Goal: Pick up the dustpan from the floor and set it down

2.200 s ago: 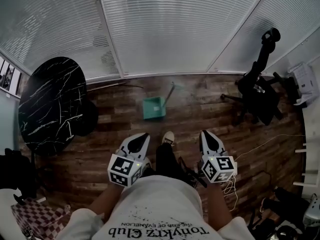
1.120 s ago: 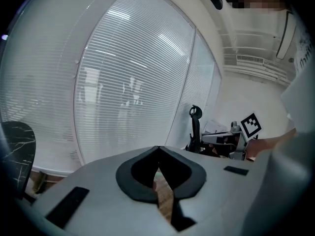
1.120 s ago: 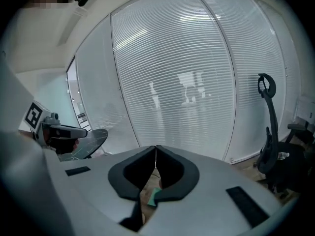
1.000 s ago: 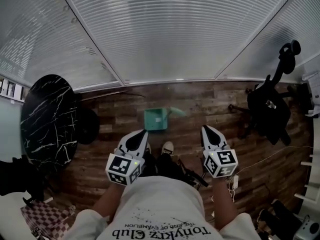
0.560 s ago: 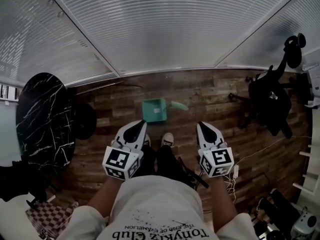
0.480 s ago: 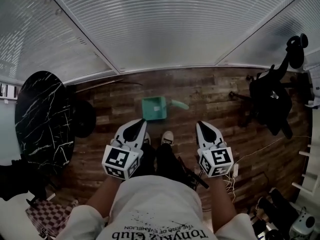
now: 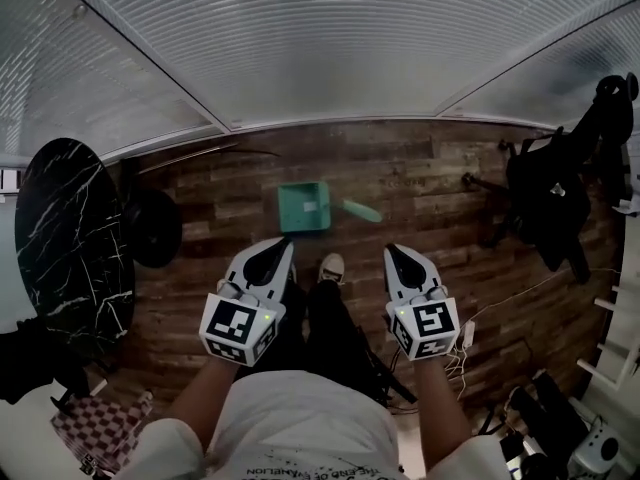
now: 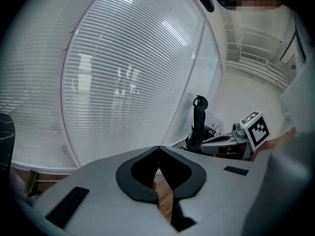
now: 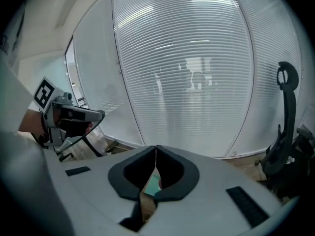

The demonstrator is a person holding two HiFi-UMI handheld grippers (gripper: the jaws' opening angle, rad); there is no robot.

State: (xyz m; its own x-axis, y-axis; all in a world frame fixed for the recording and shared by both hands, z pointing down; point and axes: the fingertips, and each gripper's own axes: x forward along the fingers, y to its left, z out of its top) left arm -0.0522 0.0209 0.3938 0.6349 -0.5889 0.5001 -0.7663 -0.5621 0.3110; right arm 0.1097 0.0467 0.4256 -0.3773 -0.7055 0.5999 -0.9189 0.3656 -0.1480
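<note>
Lying flat on the dark wood-plank floor [image 7: 420,183], the dustpan [image 7: 303,208] is a teal plastic tray, roughly square with a raised rim, and its short rounded handle [image 7: 360,210] sticks out to the right. It sits ahead of both pairs of fingertips and touches neither. It is closer to the left gripper [image 7: 283,242], just beyond its tips and a little to their right, and further ahead and to the left of the right gripper [image 7: 391,249].

Both grippers are smooth white shells with black, leaf-shaped rubbery pads. On each, the pads meet at the tip with nothing between them. In the right gripper view, a sliver of teal shows through the gap behind the closed tips; in the left gripper view, only wood grain shows there.

Between the two grippers, behind their tips, a pale shoe [image 7: 330,267] stands on the planks. Well off to the left of the left fingers are a round black table [image 7: 60,238] with white marble veining and a dark disc-shaped base [image 7: 152,228]. Far to the right of the right fingers is a black office chair [image 7: 555,198], with pale cables [image 7: 470,343] trailing on the floor behind that gripper. Beyond the dustpan, slatted white blinds [image 7: 340,38] cover the walls. The floor from the fingertips to the dustpan is bare.
</note>
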